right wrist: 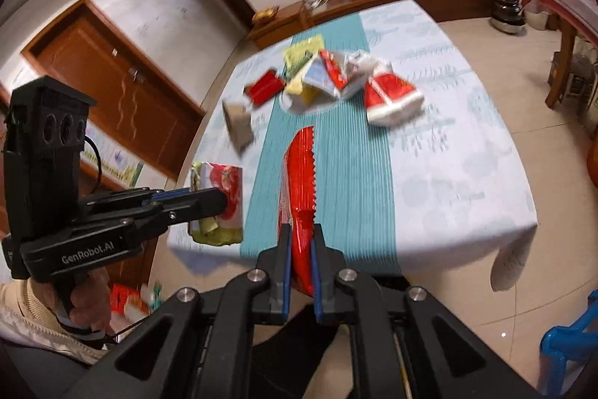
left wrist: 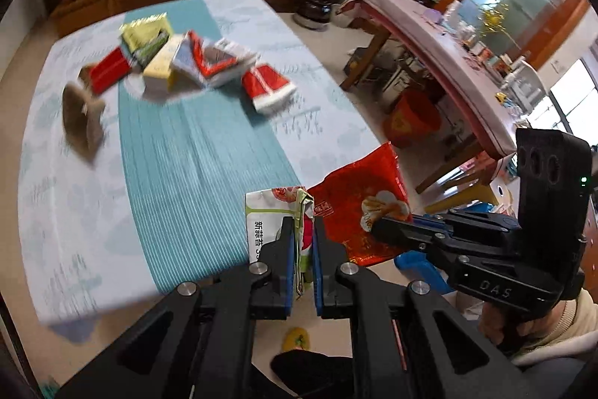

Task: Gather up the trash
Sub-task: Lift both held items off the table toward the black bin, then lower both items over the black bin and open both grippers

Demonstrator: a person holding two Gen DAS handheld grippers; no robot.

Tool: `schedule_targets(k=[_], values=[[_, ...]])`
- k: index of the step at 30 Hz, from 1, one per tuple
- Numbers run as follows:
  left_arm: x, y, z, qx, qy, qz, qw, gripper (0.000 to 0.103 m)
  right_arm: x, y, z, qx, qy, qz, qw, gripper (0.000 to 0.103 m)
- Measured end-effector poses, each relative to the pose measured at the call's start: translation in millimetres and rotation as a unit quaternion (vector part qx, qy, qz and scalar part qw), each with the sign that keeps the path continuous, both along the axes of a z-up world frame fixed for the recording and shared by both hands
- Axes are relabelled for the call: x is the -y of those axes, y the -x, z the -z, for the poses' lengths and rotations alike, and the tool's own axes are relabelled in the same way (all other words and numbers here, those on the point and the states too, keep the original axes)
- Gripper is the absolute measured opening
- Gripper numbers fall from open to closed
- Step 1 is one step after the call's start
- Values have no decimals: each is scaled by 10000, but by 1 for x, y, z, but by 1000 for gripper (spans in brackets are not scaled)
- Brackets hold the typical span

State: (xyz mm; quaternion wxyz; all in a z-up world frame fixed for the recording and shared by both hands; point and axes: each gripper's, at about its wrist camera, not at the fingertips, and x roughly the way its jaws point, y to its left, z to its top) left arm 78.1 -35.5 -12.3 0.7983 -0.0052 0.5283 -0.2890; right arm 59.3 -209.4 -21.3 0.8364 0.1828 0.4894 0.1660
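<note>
Left gripper [left wrist: 303, 230] clamps a white-and-green snack wrapper [left wrist: 269, 212], held up over the near edge of the table [left wrist: 209, 152]. Right gripper [right wrist: 301, 242] pinches a red foil packet [right wrist: 299, 182] alongside it. More wrappers [left wrist: 194, 58] lie heaped near the table's far end.

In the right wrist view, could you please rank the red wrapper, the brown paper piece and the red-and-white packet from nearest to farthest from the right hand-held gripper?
From the right hand-held gripper:
1. Red wrapper, clamped between its fingers.
2. Brown paper piece, ahead and left on the tablecloth.
3. Red-and-white packet, ahead and right, slightly farther back.
</note>
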Motion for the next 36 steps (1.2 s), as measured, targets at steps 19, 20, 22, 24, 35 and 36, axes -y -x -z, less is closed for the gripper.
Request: schedule_targets(k=[19, 20, 22, 24, 35, 36], values=[[11, 61, 111, -665, -761, 103, 9948, 6, -3, 58, 116, -1056, -263, 83, 9940, 8], [11, 60, 125, -709, -756, 97, 9946, 6, -5, 58, 126, -1075, -218, 126, 9939, 8], [11, 60, 151, -770, -730, 80, 9943, 6, -8, 58, 150, -1135, -171, 241, 9931, 8], [12, 60, 173, -759, -724, 93, 9944, 6, -10, 56, 174, -1204, -137, 332, 9921, 8], [25, 58, 318, -690, -755, 250, 9944, 6, -17, 51, 314, -1456, 183, 665, 9869, 8], [25, 56, 328, -682, -738, 234, 9947, 6, -16, 51, 329, -1500, 189, 716, 9859, 8]])
